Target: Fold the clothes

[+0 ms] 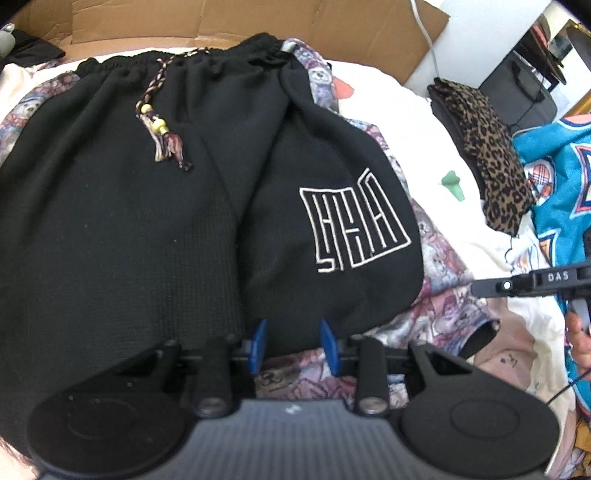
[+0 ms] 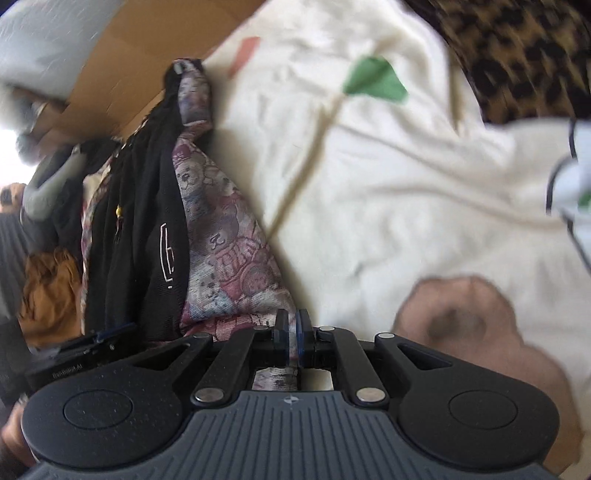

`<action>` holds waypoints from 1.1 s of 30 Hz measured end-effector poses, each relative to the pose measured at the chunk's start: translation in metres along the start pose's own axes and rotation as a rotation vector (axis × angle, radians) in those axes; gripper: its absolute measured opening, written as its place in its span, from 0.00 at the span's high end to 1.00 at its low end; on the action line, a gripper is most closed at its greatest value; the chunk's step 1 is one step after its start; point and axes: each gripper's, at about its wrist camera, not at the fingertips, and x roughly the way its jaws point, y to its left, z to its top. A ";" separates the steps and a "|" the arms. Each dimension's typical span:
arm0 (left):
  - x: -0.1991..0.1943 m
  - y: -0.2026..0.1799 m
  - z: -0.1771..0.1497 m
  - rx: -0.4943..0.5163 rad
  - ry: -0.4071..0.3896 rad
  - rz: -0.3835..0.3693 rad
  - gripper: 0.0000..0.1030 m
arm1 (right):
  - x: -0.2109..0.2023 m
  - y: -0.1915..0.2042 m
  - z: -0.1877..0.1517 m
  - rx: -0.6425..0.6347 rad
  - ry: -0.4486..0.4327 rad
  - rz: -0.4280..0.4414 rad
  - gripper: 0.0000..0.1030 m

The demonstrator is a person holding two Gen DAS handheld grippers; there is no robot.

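Left wrist view. Left claw (image 1: 293,341): blue fingers (image 1: 259,338) parted, nothing between them, poised at near hem of black shorts (image 1: 155,206). Shorts spread flat over bear-print garment (image 1: 439,295) on white bedsheet (image 1: 410,122); beaded drawstring (image 1: 162,129) near waistband, white line emblem (image 1: 354,225) on one leg. Leopard-print cloth (image 1: 491,155) and blue patterned fabric (image 1: 554,177) farther right, well apart from shorts. Cardboard (image 1: 229,18) behind.

Right wrist view. Right claw (image 2: 291,338): closed, pinching edge of bear-print garment (image 2: 221,258). Black shorts (image 2: 147,221) lying on that garment, at left. White bedsheet (image 2: 406,184) beyond, with green patch (image 2: 373,81); leopard-print cloth (image 2: 517,55) at upper right. Picture blurred.
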 end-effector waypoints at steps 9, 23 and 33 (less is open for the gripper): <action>-0.001 0.003 0.001 -0.014 0.005 0.006 0.65 | 0.011 -0.011 -0.011 0.090 0.027 0.028 0.76; 0.002 0.004 -0.008 -0.023 0.026 -0.002 0.65 | 0.018 -0.023 -0.036 0.147 0.066 0.027 0.95; 0.008 -0.001 -0.008 -0.023 0.039 -0.014 0.60 | -0.019 -0.003 -0.024 0.001 0.030 -0.106 0.98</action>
